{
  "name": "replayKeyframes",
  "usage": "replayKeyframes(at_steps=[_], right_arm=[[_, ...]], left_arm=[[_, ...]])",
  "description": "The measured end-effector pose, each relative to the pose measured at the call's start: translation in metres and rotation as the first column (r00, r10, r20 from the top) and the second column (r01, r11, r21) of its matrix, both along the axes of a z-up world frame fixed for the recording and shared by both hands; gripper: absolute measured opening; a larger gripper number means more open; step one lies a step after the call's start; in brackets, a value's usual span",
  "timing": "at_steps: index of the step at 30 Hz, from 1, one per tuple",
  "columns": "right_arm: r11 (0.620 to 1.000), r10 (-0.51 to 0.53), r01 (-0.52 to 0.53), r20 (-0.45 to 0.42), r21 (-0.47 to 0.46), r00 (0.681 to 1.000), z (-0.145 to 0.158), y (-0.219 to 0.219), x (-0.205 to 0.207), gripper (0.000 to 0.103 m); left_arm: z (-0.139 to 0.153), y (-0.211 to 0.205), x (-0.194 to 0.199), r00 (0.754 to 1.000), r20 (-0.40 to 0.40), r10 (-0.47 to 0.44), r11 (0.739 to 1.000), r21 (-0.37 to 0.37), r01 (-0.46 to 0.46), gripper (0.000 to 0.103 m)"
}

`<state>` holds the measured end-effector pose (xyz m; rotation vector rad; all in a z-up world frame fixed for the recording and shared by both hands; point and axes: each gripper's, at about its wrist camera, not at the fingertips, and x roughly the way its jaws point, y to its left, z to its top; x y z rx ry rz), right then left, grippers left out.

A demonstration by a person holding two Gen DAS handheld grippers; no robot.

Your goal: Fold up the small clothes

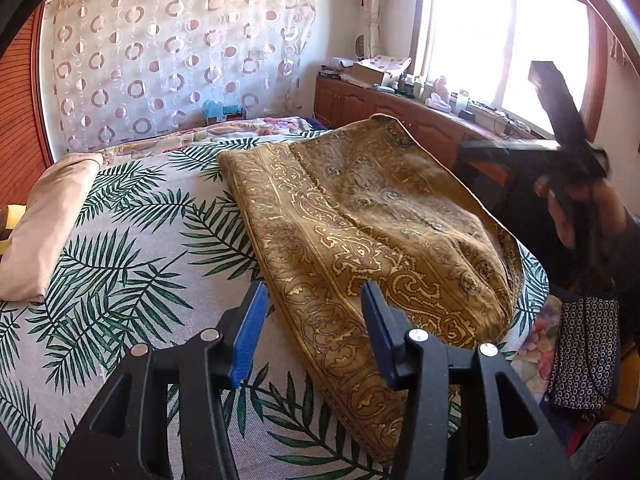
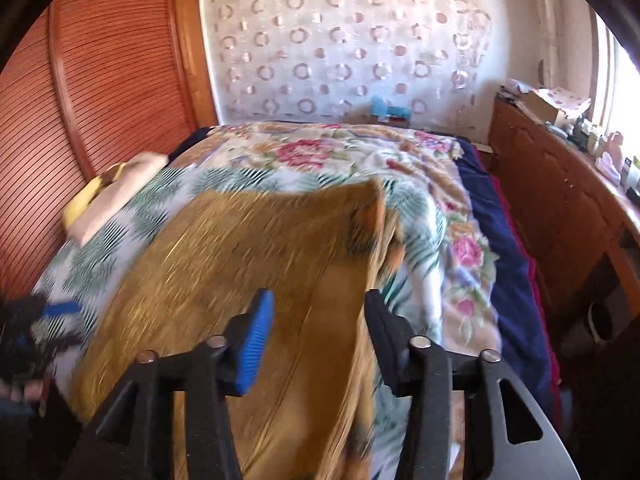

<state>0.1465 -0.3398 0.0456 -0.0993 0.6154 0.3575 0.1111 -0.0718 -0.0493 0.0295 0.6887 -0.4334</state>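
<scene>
On the bed, over a palm-leaf printed sheet [image 1: 132, 248], lay the mustard-gold paisley woven cloth [image 1: 360, 216], already doubled over itself, its far right corner lifted slightly off the bed. The left gripper [image 1: 314, 320] hovered at the cloth's near edge with its blue pads apart, the edge lying between them but not pinched. The right gripper [image 2: 320, 320] stood with its jaws spread and nothing clamped, above the near right part of the cloth; its view was smeared. At the far left of the bed sat a folded pale peach cloth [image 1: 48, 224], seemingly finished. I judged one fold made, with at least another fold and some smoothing left.
</scene>
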Motion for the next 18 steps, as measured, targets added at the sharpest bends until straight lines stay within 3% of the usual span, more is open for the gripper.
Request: replayKeyframes(at_steps=[6,10,18], right_arm=[[0.997,-0.056,0.055,-0.031,-0.051,0.998,-0.025,-0.016,-0.055,0.051],[0.996,-0.083,0.083,-0.054,-0.02,0.995,-0.039,-0.028,-0.082,0.051],[0.995,-0.096,0.098,-0.088,0.017,0.991,-0.047,-0.019,-0.081,0.051]], left_arm=[[-0.003,-0.001,-0.003,1.0,-0.012,-0.009,1.0,0.009,0.009,0.05],[-0.006,-0.003,-0.005,1.0,-0.011,-0.008,1.0,0.03,0.008,0.05],[-0.004,-0.007,-0.005,0.999,-0.027,-0.035,0.998,0.048,0.036,0.05]])
